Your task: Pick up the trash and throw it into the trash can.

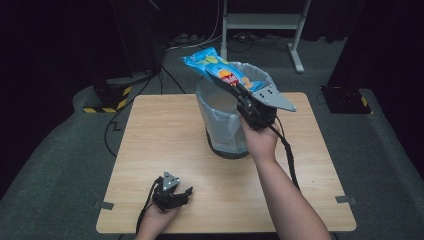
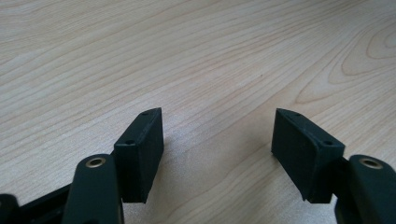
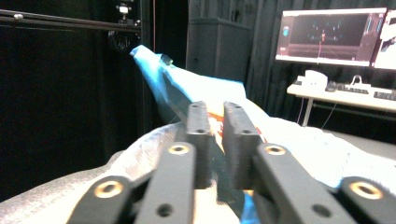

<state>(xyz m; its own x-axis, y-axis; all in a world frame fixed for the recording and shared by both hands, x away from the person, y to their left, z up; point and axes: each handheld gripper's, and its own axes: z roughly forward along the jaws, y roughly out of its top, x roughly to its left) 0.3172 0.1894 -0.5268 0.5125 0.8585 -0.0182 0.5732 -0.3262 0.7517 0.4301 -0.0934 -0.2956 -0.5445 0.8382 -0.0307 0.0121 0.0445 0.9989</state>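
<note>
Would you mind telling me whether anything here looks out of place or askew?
Nothing is spilled or damaged. The blue chip bag sits tilted across the rim of the lined bin, half outside it, pinched by the right gripper. The left gripper rests open on the table.

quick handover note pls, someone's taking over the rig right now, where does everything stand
Right gripper: shut on the blue chip bag, holding it tilted over the open top of the lined trash bin. The bag is above the rim, not yet inside.
Left gripper: open, holding nothing, low over the wooden table near its front edge.
Bin stands near the middle of the table, towards its far edge.
Done: bag picked up and brought over the bin.
Left, most likely: release the bag into the bin, then draw the right gripper back.
</note>
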